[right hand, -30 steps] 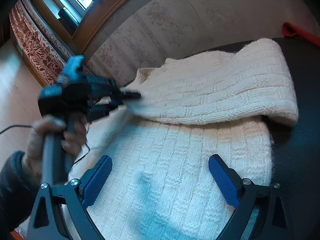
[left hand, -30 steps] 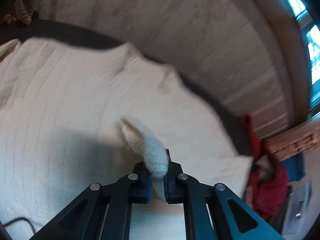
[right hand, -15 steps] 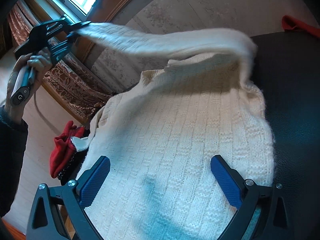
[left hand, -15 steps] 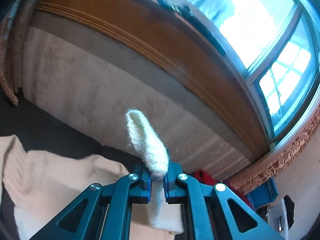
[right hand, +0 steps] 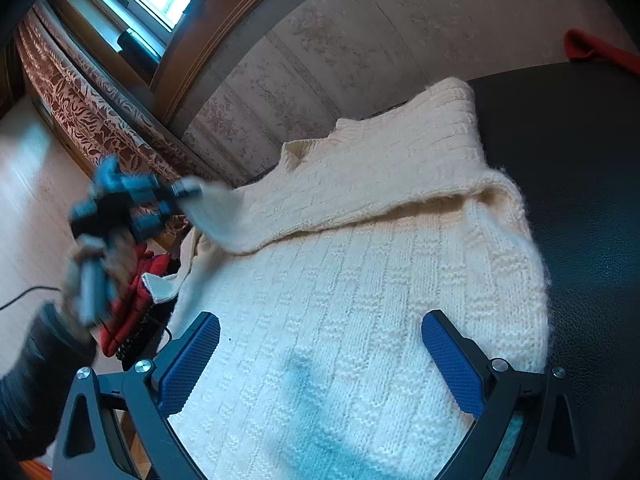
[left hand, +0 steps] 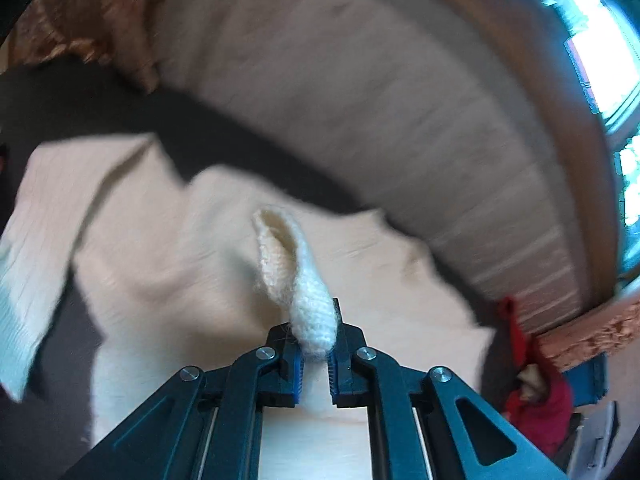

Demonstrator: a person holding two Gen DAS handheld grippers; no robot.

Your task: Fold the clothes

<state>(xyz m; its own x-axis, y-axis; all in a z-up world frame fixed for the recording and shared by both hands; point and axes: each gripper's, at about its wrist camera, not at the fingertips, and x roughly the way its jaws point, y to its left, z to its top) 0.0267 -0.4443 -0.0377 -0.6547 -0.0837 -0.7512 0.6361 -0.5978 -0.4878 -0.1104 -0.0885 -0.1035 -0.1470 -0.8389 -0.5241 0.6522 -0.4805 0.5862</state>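
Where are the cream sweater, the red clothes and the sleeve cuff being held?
Sweater [right hand: 340,320], right wrist view, knitted front.
Red clothes [left hand: 544,408], left wrist view, bunched pile's middle.
Sleeve cuff [left hand: 308,312], left wrist view, pinched end.

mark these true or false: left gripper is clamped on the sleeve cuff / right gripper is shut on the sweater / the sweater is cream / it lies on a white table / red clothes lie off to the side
1. The left gripper is clamped on the sleeve cuff. True.
2. The right gripper is shut on the sweater. False: its jaws stand wide open over the knit, gripping nothing.
3. The sweater is cream. True.
4. It lies on a white table. False: the surface under it is black.
5. Red clothes lie off to the side. True: they sit past the sweater's edge, below the left gripper in the right wrist view.
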